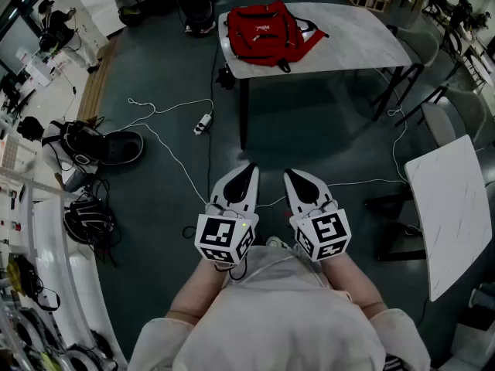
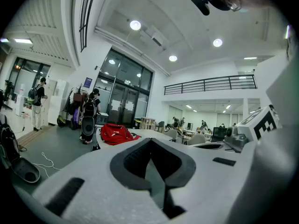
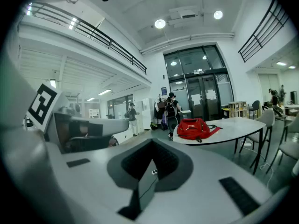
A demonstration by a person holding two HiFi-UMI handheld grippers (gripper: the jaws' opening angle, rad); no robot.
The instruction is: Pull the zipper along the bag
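A red backpack (image 1: 267,25) lies on a white marble table (image 1: 363,37) at the far side of the room; its zipper is too small to make out. Both grippers are held close to the person's body, well short of the table. My left gripper (image 1: 247,167) is shut, its jaws meeting at the tip with nothing between them. My right gripper (image 1: 291,174) sits just to its right, also shut and empty. The left gripper view shows the backpack (image 2: 116,133) far beyond the closed left gripper (image 2: 150,141). The right gripper view shows the backpack (image 3: 194,127) past the right gripper (image 3: 152,143).
A power strip (image 1: 203,122) with a white cable lies on the dark floor between me and the table. Black bags (image 1: 100,145) sit at the left, and a second white table (image 1: 456,207) and a chair (image 1: 452,110) stand at the right. People (image 2: 91,111) stand near the glass doors.
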